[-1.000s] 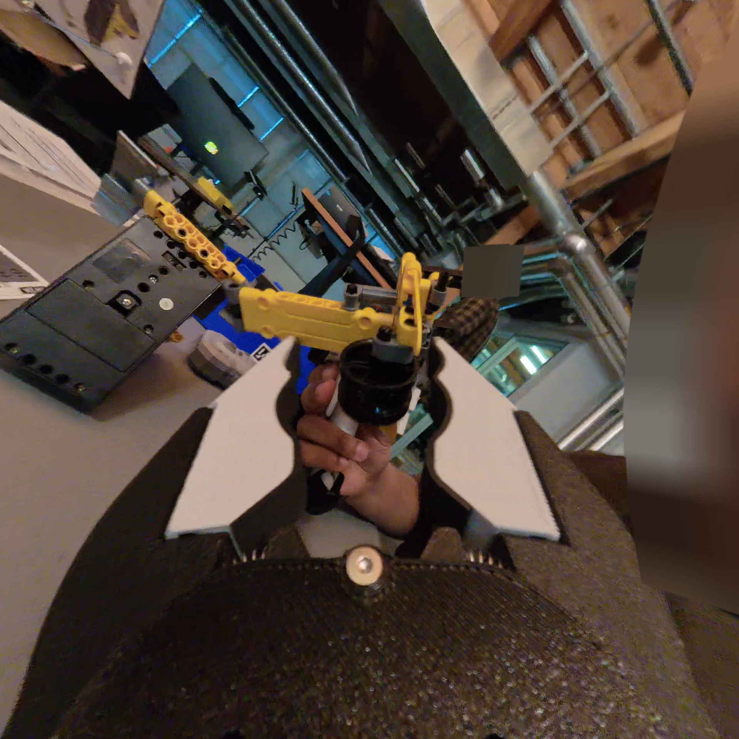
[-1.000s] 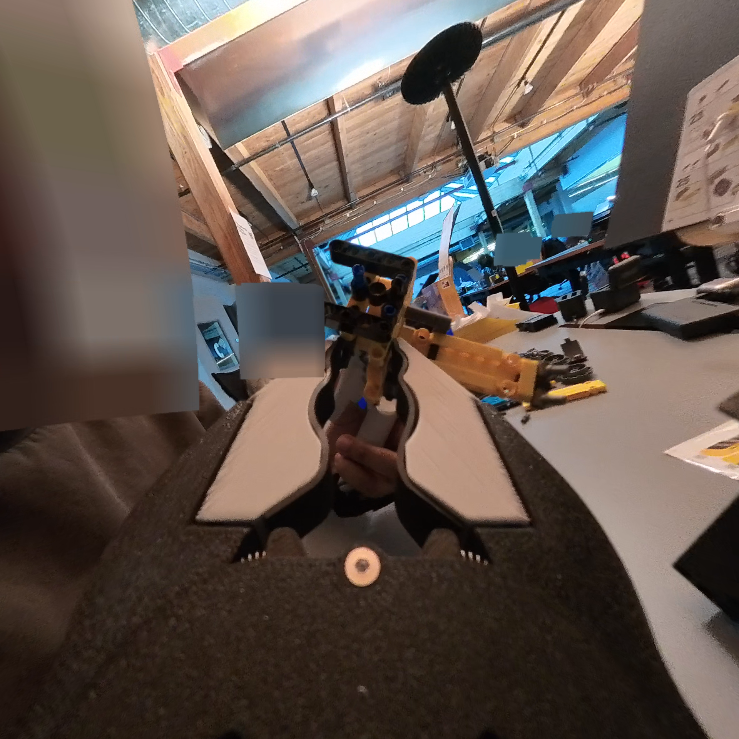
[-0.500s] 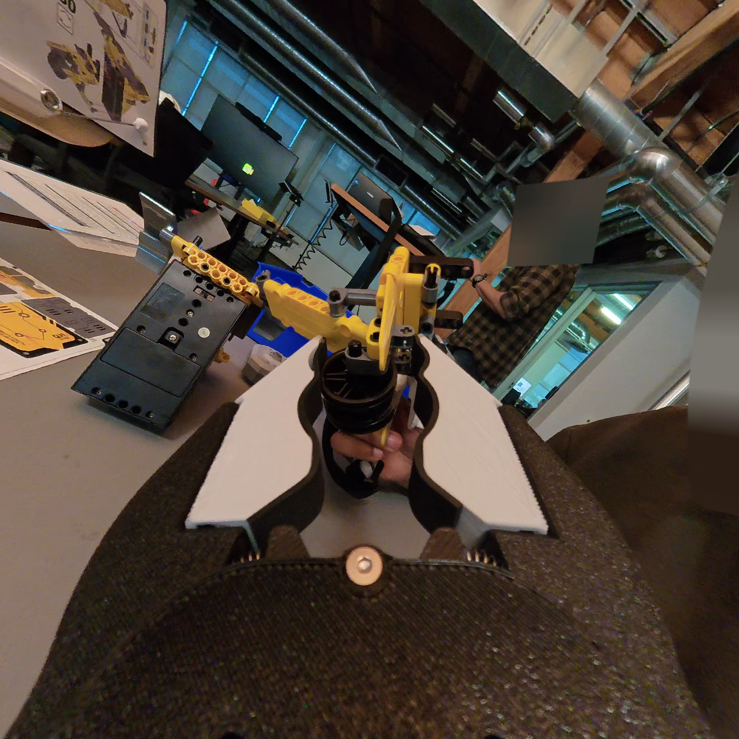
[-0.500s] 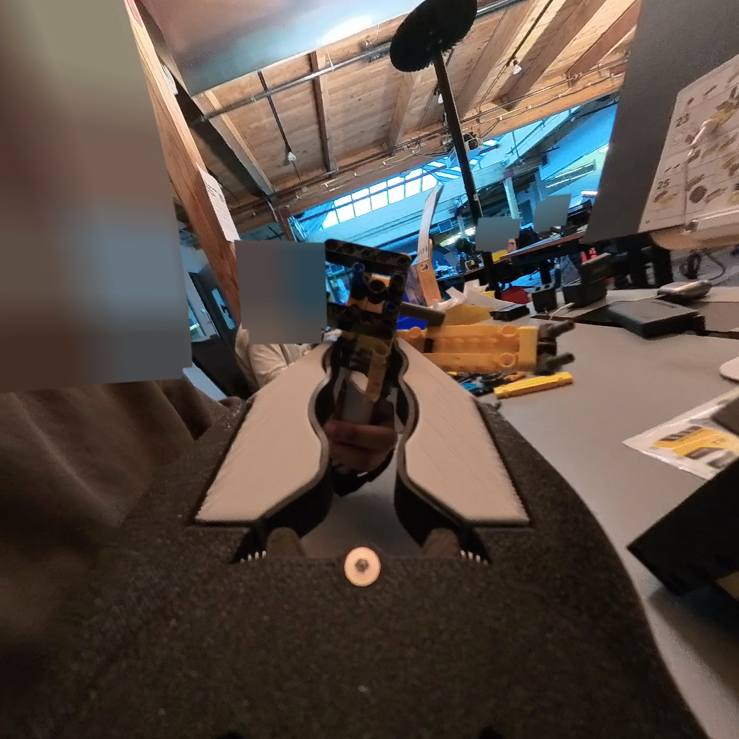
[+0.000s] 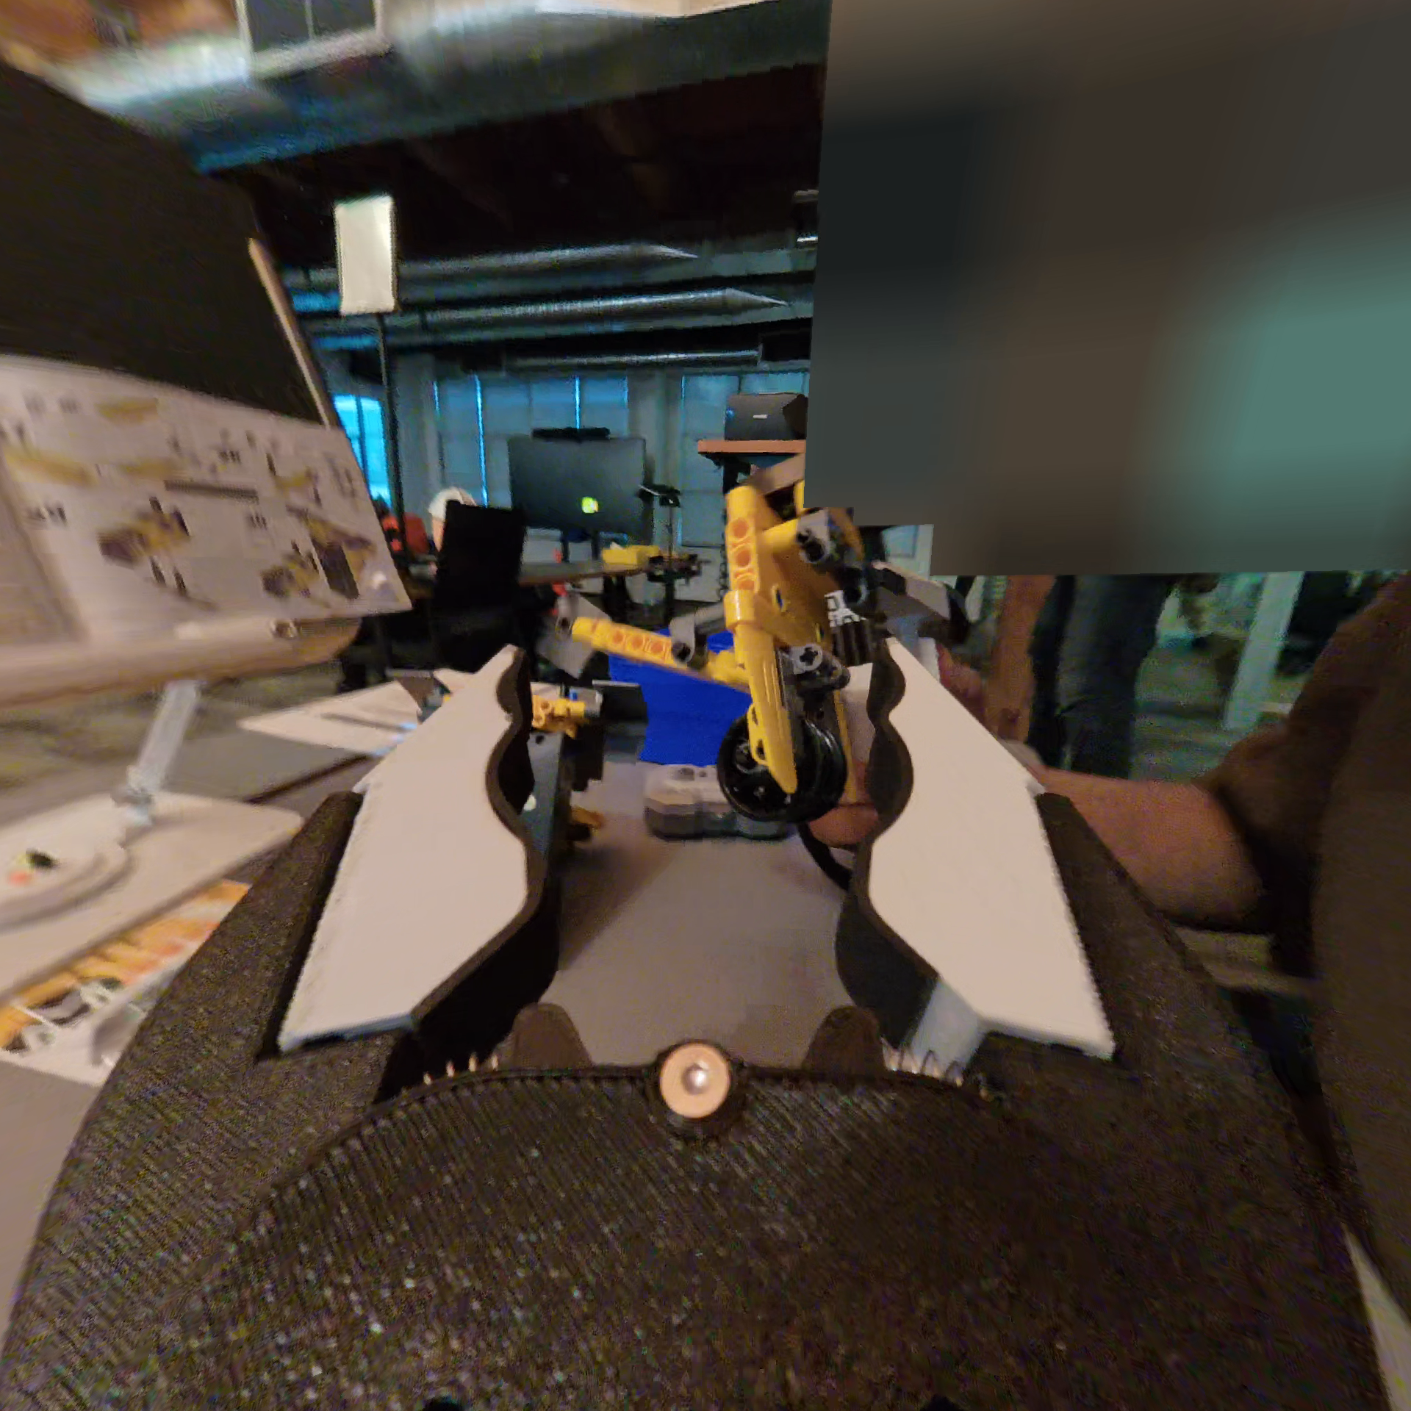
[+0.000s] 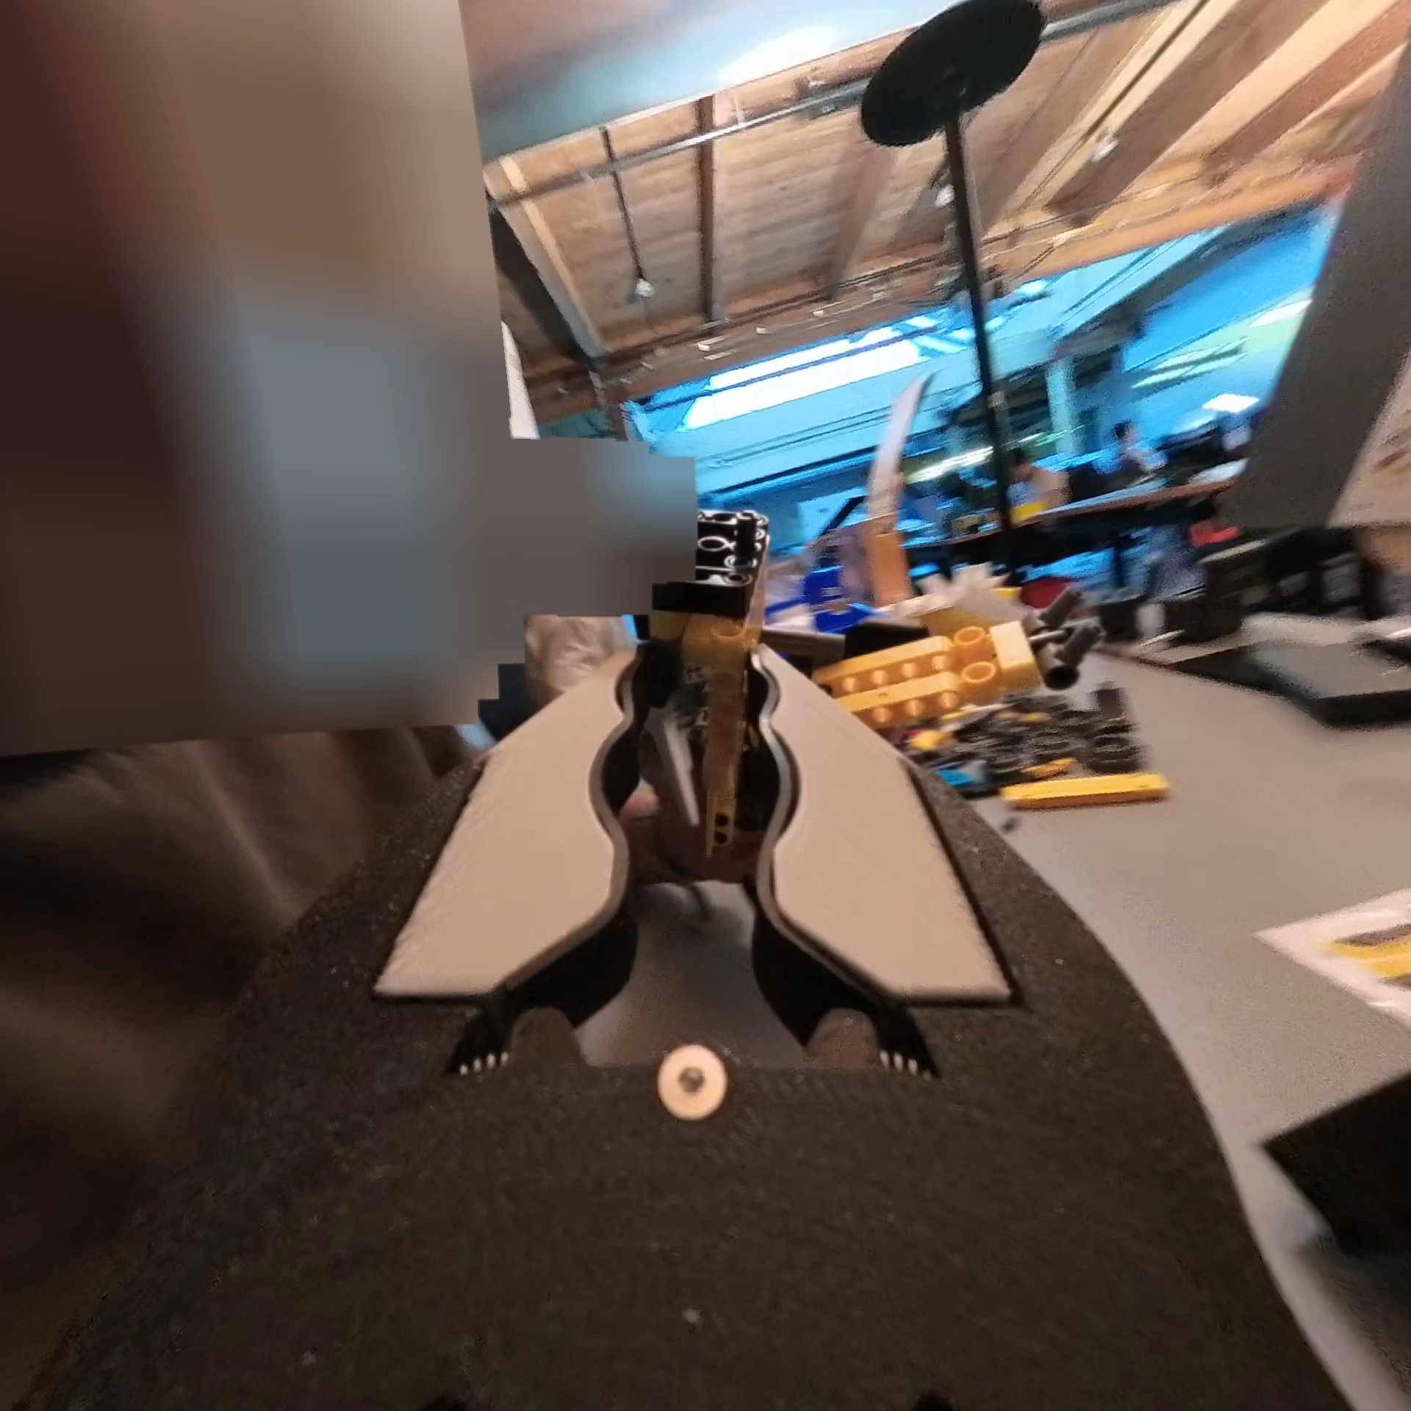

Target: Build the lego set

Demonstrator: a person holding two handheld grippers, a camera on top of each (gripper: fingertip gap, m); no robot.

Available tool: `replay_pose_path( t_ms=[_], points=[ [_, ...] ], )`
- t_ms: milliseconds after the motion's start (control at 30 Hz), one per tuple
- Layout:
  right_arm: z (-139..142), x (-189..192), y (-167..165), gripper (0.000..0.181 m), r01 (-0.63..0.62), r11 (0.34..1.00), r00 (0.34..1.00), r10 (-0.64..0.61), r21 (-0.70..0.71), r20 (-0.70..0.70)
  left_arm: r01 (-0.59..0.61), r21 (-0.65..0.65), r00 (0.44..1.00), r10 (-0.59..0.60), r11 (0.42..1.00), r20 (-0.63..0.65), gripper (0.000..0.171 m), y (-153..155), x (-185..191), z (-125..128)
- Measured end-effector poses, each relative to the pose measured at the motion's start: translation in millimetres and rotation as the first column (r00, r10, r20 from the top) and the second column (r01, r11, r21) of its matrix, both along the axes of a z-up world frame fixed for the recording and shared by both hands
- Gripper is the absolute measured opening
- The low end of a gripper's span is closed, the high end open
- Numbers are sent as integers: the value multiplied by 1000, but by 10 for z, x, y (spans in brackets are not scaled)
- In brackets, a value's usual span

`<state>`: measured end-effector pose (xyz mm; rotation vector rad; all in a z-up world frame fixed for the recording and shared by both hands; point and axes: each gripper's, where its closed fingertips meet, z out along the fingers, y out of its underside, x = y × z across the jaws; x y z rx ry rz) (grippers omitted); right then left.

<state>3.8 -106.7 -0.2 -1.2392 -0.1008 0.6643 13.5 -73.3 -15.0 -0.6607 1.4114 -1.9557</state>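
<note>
A yellow and black brick-built model [image 5: 771, 672] with a black wheel [image 5: 779, 767] hangs above the grey table [image 5: 687, 916]. It sits between the fingers of my left gripper [image 5: 699, 664], close to the right finger [image 5: 954, 824]. The left gripper is open wide and I see no contact with the model. My right gripper [image 6: 699, 664] is shut on the same model [image 6: 721, 733], its narrow yellow and black body clamped between the fingertips. A person's hand [image 5: 840, 824] shows just behind the model in the left wrist view.
An instruction sheet on a stand [image 5: 175, 496] is at the left, with a blue bin [image 5: 687, 710] and a grey block [image 5: 687, 794] ahead. In the right wrist view a second yellow assembly [image 6: 931, 672], loose parts [image 6: 1054, 741], a yellow beam [image 6: 1084, 790] and a black pole stand [image 6: 977, 343] are on the table. My hands' fingertips stand some 4 cm from each other.
My left gripper has opened and let go of the model's wheel end, and its view has swung round level with the table. My right gripper still grips the model.
</note>
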Motion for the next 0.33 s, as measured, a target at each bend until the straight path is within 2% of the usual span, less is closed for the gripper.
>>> replay_pose_path(
  t_ms=[100,200,333],
  points=[
    [-4,18,-27,24,-155,988,975,149,-26,-164,29,81,999,-32,996,34,84,-124,-86,-1],
    [-46,26,-1,24,-201,979,957,185,-46,-225,95,114,996,-93,989,-17,95,-234,-105,-92],
    [-118,35,74,24,-224,972,937,194,-72,-291,-24,320,998,1,947,70,96,-317,-79,-262]
  ],
)
